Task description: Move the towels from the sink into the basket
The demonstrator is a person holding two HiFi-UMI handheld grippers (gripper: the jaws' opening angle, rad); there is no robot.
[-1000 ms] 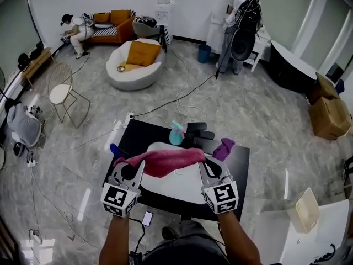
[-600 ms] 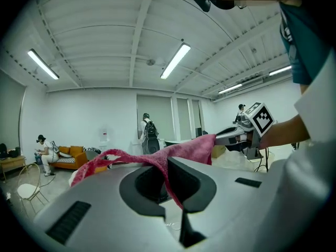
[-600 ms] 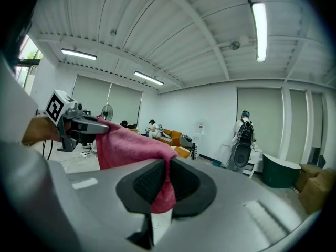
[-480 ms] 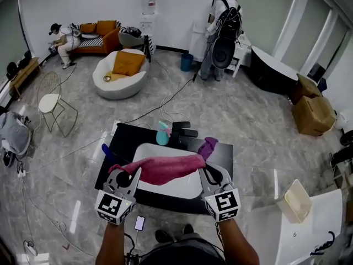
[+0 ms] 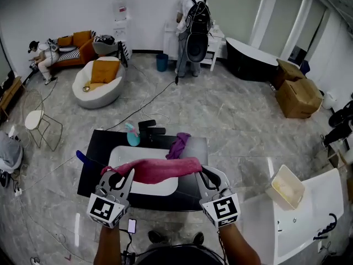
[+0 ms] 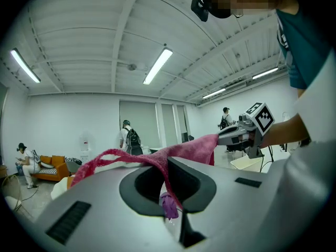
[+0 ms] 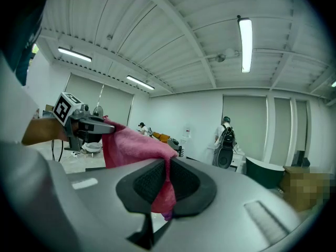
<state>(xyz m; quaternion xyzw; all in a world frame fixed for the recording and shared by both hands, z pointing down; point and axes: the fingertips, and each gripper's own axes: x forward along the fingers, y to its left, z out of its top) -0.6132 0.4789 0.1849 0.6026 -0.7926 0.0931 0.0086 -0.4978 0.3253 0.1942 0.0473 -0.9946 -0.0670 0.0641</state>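
You have the pink towel (image 5: 157, 169) stretched between both claws. Your left gripper (image 5: 120, 176) is pinched tight on its left end, and your right gripper (image 5: 205, 175) is clamped on its right end with cloth bunched between the pads. The towel hangs clear above the white sink (image 5: 160, 189), and its long axis runs side to side across your front, roughly level from claw to claw. A purple towel (image 5: 177, 145) lies at the sink's far rim, in neither claw. What looks like the basket (image 5: 287, 187), a pale tub too small in the head view to be sure of, sits off to your right, well apart from the sink. It lies beyond the towel's right end, so your right hand is nearer. I judge the carry should go rightward, with the right claw leading.
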